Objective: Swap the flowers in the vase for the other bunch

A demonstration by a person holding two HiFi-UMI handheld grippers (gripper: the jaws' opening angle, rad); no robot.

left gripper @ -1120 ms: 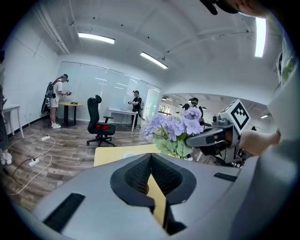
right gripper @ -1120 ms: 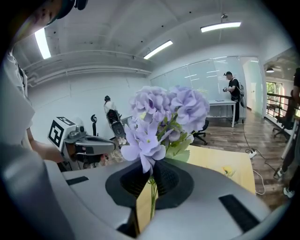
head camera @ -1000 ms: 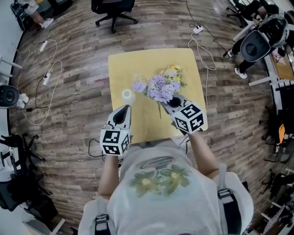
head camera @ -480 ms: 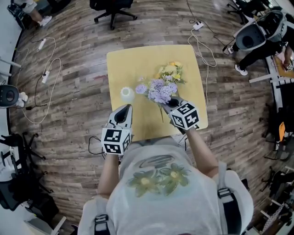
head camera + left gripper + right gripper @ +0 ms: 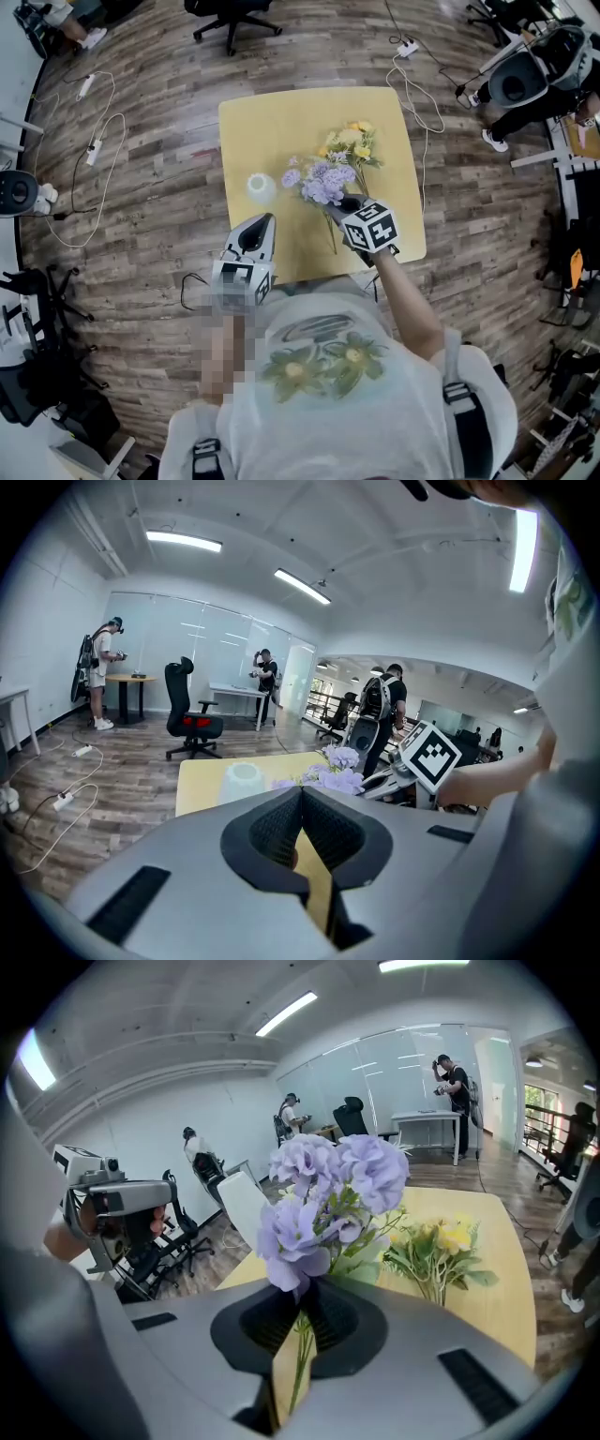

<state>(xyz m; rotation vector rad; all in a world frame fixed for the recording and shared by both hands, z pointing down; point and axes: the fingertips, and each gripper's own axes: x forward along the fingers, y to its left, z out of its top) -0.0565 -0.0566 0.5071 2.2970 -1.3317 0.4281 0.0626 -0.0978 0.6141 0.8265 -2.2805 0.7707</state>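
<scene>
- The left gripper (image 5: 258, 228) hangs at the near left of the table (image 5: 244, 122), over its near edge. Its own view shows the jaws pressed together with nothing between them. It looks to be on standby, aimed at the vase and free to steady it if needed.
- The white vase (image 5: 261, 187) stands upright just beyond that gripper, on the left half of the table. Its mouth shows no stems, so it appears empty and ready for a bunch.
- The purple bunch (image 5: 323, 180) sits right of the vase and apart from it. Its heads lean far and left, and its stems run back toward the person. Holding the flowers by the stems keeps the blooms from being crushed.
- The right gripper (image 5: 305, 1293) is clamped narrow on those thin green stems, low on the stalks and below the blossoms. The bunch is tilted rather than held stems-down, so it is not lined up with the vase mouth. Whether it is being laid aside or brought in cannot be told.
- The yellow bunch (image 5: 352, 142) lies flat on the table farther back and to the right, close to the purple heads. No tool touches it. It is probably parked there to keep the path to the vase clear.
</scene>
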